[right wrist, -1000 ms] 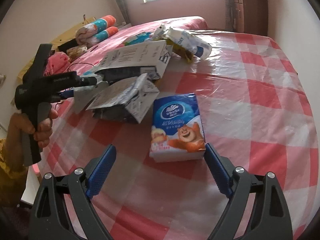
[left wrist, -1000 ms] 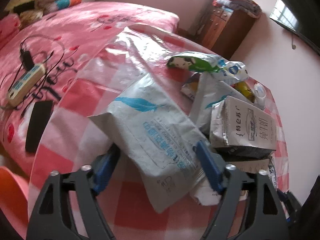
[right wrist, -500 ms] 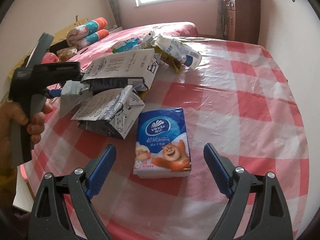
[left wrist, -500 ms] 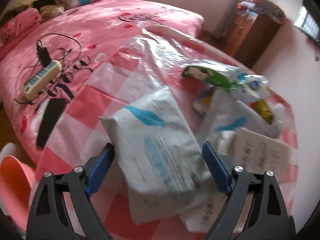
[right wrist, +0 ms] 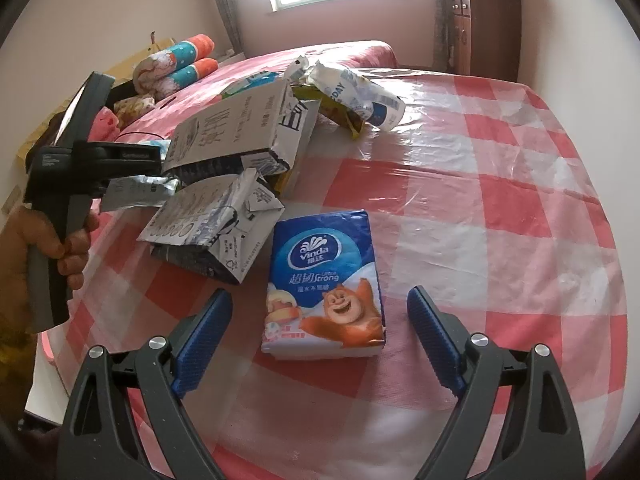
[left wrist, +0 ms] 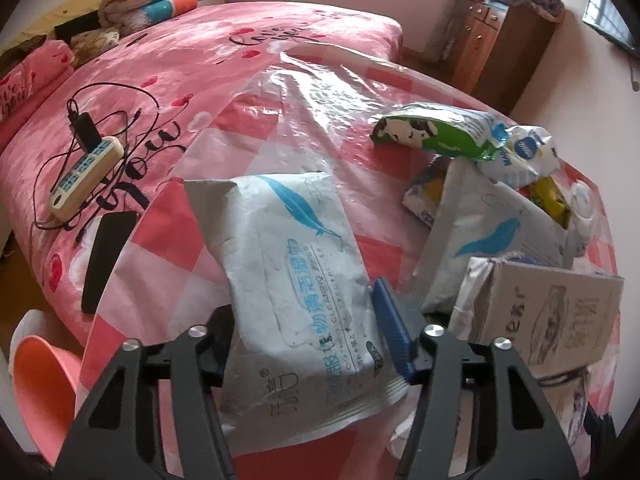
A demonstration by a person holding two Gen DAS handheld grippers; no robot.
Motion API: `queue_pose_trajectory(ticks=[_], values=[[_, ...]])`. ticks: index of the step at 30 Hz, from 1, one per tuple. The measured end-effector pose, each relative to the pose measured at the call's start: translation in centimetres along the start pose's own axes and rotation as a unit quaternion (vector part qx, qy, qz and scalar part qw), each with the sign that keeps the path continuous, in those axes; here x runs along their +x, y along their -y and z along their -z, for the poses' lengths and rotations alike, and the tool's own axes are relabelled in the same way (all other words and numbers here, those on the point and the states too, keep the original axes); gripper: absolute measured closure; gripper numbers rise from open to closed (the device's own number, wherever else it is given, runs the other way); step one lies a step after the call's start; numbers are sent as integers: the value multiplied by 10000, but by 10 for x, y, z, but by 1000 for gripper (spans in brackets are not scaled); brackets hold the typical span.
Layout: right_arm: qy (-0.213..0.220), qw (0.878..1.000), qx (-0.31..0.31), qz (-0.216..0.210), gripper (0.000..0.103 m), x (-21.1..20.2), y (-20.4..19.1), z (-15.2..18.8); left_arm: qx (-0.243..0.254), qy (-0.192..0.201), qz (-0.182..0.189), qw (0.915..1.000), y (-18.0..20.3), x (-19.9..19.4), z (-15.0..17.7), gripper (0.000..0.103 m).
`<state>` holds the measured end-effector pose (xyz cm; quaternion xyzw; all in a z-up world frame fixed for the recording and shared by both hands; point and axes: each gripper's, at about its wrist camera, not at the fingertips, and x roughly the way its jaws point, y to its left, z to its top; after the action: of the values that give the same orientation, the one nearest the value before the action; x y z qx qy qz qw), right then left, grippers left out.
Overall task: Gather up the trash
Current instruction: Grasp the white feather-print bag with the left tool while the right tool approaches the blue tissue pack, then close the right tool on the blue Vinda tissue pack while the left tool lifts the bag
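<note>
Table with a red-and-white checked plastic cloth [right wrist: 500,184]: the right half is bare cloth out to its curved right edge, open room there. Litter crowds the far-left part. Left edge of the table meets the pink printed bedspread [left wrist: 168,56]; a coral plastic basin [left wrist: 40,392] sits below the near-left corner.

Count, left wrist view: two grey-white wet-wipe pouches with a blue feather mark, one held [left wrist: 296,280], one further right [left wrist: 488,232]; one green-and-white snack bag [left wrist: 432,132]; one white-and-blue crumpled bag [left wrist: 524,156]. Right wrist view: two torn grey cartons, upper [right wrist: 240,132] and lower [right wrist: 212,224]; one blue tissue pack with a cartoon bear [right wrist: 324,288].

Left gripper [left wrist: 304,336]: jaws closing, the near pouch between the blue pads (the left pad is hidden behind the pouch), pouch pinched across its near end and lifted off the cloth. A hand [right wrist: 44,240] holds this gripper's handle at far left.

Right gripper [right wrist: 320,332]: jaws spread wide, gripping nothing. The tissue pack lies flat on the cloth between the two fingers, clear of both pads
</note>
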<state>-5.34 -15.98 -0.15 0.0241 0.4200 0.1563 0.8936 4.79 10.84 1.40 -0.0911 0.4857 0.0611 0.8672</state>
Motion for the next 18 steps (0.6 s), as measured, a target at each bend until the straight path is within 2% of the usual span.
queue_pose_trajectory(ticks=[4, 6, 8, 12, 18], values=[[33, 9998, -91, 168, 15, -1, -4, 1, 32, 35, 197, 9998, -7, -10, 7, 56], [14, 9995, -124, 280, 23, 0, -6, 1, 70, 38, 290, 9995, -10, -13, 11, 57], [7, 9990, -121, 438, 36, 0, -8, 2, 101, 36, 386, 9992, -14, -17, 16, 58], [34, 9988, -92, 472, 47, -3, -8, 6, 211, 75, 594, 9980, -18, -27, 25, 60], [108, 9982, 13, 594, 48, -11, -6, 12, 359, 153, 889, 9953, -19, -46, 41, 60]])
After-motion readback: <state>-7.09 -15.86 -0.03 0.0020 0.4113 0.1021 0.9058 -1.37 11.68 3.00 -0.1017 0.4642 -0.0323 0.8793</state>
